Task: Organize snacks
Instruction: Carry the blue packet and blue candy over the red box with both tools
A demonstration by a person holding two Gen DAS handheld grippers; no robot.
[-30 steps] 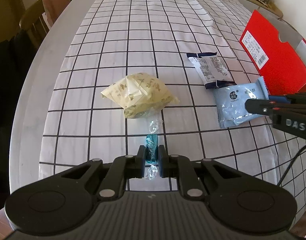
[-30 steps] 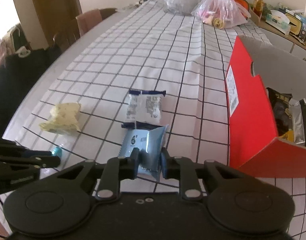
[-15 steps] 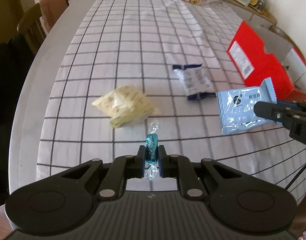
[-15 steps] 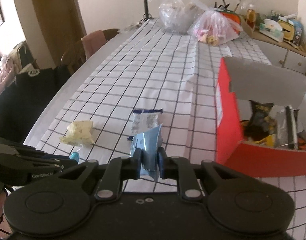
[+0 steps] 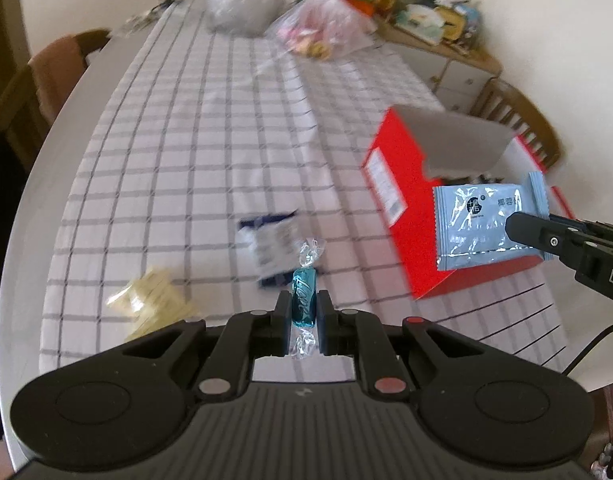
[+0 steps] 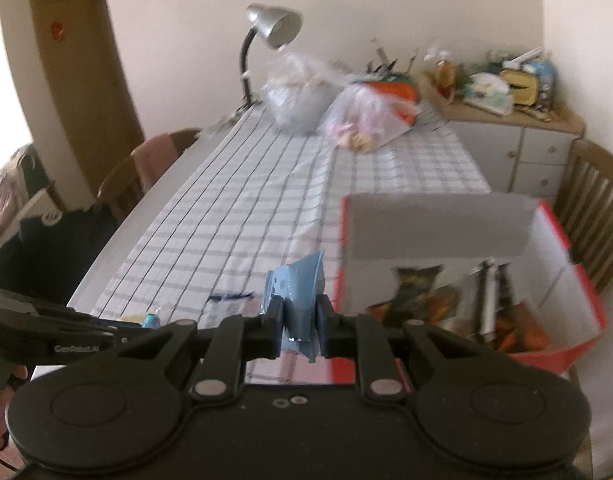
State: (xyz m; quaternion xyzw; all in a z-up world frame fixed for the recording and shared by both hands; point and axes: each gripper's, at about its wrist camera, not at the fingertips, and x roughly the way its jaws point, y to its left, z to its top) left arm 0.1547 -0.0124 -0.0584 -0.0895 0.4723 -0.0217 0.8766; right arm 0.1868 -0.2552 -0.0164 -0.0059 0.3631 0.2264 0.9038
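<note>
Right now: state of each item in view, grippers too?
left gripper: shut on teal candy
right gripper: shut on light blue packet
red box: open, snacks inside
yellow packet: lying on tablecloth
white-navy packet: lying on tablecloth

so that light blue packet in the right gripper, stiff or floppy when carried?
Probably floppy: in the right wrist view the light blue packet buckles between the right gripper's pads. Its foil looks glossy in the left wrist view, so it may be slippery. It looks thin, so likely light.
</note>
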